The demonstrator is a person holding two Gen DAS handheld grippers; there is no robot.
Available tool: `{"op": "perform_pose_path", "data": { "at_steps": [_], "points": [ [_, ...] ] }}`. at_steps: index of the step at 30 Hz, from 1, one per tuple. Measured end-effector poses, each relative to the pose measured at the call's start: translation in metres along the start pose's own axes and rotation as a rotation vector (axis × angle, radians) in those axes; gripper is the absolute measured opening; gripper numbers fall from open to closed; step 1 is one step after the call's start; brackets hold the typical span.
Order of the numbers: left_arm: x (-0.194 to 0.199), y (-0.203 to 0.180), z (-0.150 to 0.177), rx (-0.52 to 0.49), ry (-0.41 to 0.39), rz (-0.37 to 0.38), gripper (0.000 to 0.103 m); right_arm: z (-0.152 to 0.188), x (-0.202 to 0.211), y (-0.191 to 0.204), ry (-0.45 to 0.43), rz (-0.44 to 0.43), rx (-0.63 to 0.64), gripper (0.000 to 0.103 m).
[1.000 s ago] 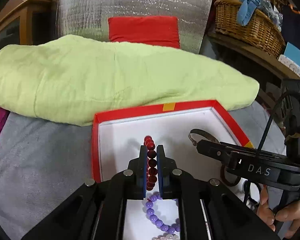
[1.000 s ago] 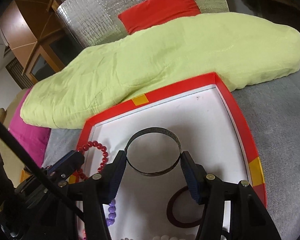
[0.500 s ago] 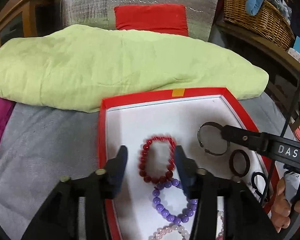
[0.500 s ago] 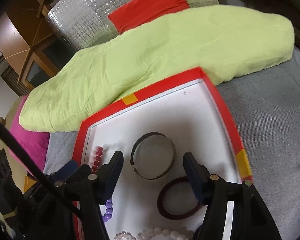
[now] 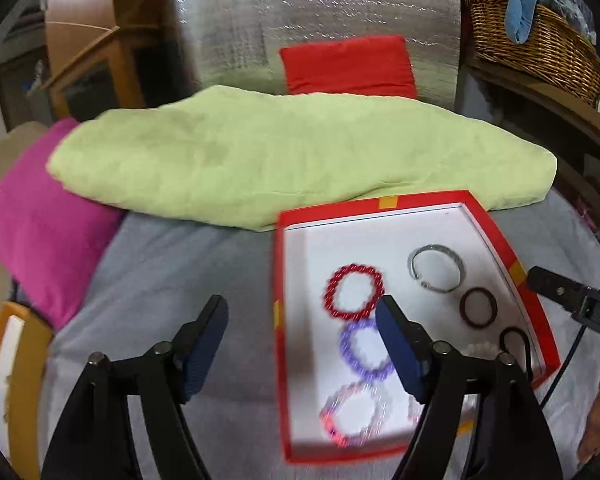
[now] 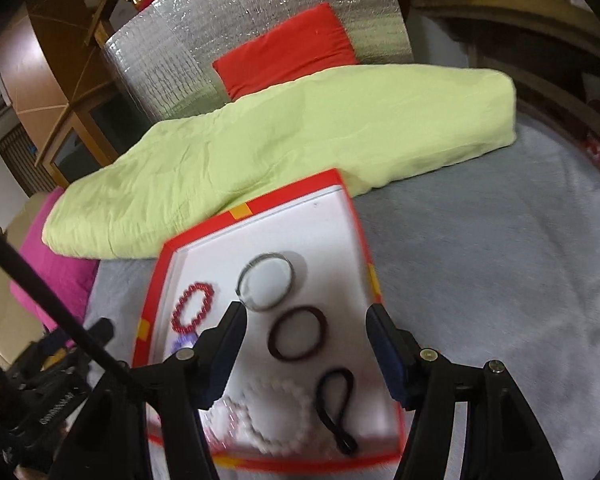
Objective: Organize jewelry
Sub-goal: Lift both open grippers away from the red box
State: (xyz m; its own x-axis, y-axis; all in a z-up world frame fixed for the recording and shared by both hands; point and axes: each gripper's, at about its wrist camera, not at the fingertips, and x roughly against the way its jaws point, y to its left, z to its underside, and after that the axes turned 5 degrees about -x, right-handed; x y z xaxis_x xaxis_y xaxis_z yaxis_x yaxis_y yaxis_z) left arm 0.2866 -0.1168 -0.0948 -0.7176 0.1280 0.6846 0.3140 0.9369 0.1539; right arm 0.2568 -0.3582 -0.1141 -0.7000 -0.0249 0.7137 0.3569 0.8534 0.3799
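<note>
A red tray [image 5: 416,199] with a white floor lies on a grey blanket. In it lie a red bead bracelet [image 5: 354,296], a purple bead bracelet [image 5: 364,350], a pale pink bead bracelet [image 5: 354,408], a silver bangle [image 5: 436,267], a maroon ring [image 5: 479,307] and a black hair tie [image 5: 514,338]. My left gripper [image 5: 302,316] hovers above the tray's left rim, its jaws opening, nothing held. My right gripper [image 6: 305,316] stands open above the maroon ring [image 6: 298,334], behind the silver bangle [image 6: 266,282], holding nothing. White beads [image 6: 276,412] and the hair tie [image 6: 336,408] lie nearer.
A light green folded cloth [image 5: 260,160] lies just behind the tray. A pink cushion [image 5: 40,240] sits at the left, a silver padded panel with a red patch [image 5: 346,64] behind, and a wicker basket [image 5: 536,44] on a shelf at the right. Grey blanket [image 6: 480,280] spreads right of the tray.
The left gripper let go of the red bead bracelet, opened wide and drew back and up. The right gripper also pulled back from the silver bangle, which stays in the tray.
</note>
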Motion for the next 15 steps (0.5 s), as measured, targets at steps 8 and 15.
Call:
{"op": "perform_pose_path", "data": {
  "at_steps": [8,15],
  "points": [
    [0.047,0.0,0.017,0.006,-0.035,-0.075,0.083,0.038,0.046,-0.003,-0.03,0.029,0.076,0.071],
    [0.075,-0.003,0.037,0.019,-0.053,-0.09,0.086,0.069,0.079,0.004,-0.063,0.029,0.132,0.071]
  ]
}}
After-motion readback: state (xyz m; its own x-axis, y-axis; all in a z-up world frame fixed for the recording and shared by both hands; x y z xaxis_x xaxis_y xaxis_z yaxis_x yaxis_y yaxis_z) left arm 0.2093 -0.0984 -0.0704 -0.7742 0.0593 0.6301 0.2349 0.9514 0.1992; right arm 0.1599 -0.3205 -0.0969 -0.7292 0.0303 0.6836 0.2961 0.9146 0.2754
